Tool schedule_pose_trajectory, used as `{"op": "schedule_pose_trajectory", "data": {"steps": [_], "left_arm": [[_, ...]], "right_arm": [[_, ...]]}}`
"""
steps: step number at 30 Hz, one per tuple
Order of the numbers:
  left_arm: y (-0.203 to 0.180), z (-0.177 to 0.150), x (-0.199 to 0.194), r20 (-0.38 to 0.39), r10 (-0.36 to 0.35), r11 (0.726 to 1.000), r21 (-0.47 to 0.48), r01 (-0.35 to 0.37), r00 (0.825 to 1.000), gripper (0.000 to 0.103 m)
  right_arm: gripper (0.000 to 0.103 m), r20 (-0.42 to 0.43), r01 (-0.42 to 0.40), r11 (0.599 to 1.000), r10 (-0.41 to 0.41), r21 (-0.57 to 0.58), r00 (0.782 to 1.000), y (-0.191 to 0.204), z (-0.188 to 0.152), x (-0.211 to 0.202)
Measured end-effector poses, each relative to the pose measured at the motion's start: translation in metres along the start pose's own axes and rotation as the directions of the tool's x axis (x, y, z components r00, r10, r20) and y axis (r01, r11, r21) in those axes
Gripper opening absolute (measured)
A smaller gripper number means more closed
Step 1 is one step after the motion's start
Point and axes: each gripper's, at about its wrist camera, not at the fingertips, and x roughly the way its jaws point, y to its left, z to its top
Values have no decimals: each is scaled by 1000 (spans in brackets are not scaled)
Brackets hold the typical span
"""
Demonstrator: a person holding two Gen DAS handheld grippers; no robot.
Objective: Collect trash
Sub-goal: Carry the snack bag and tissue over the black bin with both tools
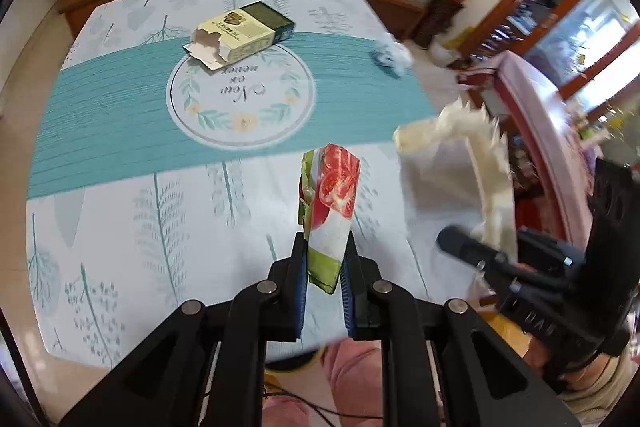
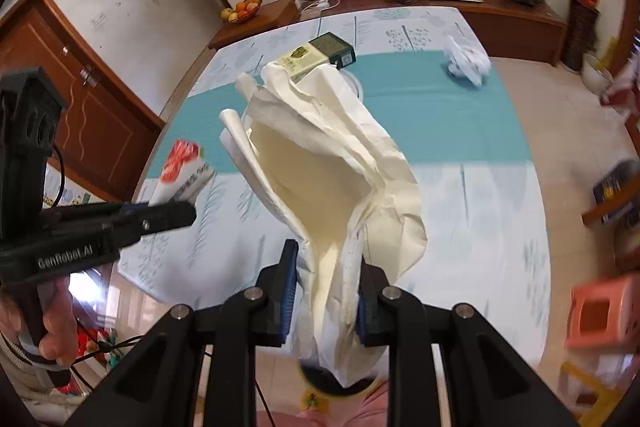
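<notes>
Right, both tools are loaded: the left tool (image 1: pixel 324 267) pinches a tomato-print wrapper (image 1: pixel 332 195) by its lower end, lifted off the surface (image 1: pixel 120 227); the right tool (image 2: pixel 324 291) clamps a cream paper bag (image 2: pixel 320 167), mouth up, likely to take trash. A torn box (image 1: pixel 240 35) and crumpled paper (image 1: pixel 394 55) wait beyond.

a tomato-print snack wrapper (image 1: pixel 334 203) and a crumpled cream paper bag (image 2: pixel 332 179) hang lifted above the table (image 1: pixel 120 163), while a torn box (image 1: pixel 240 33) and white wad (image 2: pixel 468 61) lie there.
</notes>
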Motion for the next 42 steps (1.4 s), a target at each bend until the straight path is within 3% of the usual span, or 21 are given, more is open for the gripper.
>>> {"op": "schedule_pose_trajectory", "data": {"steps": [9, 15, 19, 22, 27, 32, 34, 39, 42], "left_arm": [[-4, -88, -40, -45, -105, 990, 88, 108, 993, 12], [-13, -141, -35, -114, -99, 991, 83, 109, 989, 12], [-15, -174, -16, -150, -31, 996, 77, 43, 988, 12], [-15, -208, 18, -210, 13, 998, 69, 2, 978, 12], [0, -262, 106, -306, 88, 996, 23, -85, 948, 13], [25, -291, 193, -362, 95, 991, -55, -123, 928, 14], [34, -298, 223, -370, 101, 988, -70, -137, 923, 15], [54, -310, 283, -383, 146, 981, -66, -185, 912, 28], [59, -310, 301, -376, 166, 976, -68, -206, 911, 41]], "right_arm": [[23, -103, 55, 998, -51, 38, 993, 40, -101, -28], [23, -179, 58, 997, -48, 52, 983, 40, -141, -25], [23, -236, 46, 998, -36, 37, 971, 35, -170, -1], [23, -297, 43, 996, -19, 73, 955, 18, -200, 35], [23, -416, 100, 973, -4, 209, 909, -32, -266, 118], [24, -519, 197, 939, -23, 282, 854, -74, -313, 186], [24, -532, 210, 936, -29, 283, 847, -82, -320, 204], [26, -555, 230, 932, -38, 281, 831, -96, -334, 251], [27, -569, 233, 927, -27, 293, 822, -97, -340, 277]]}}
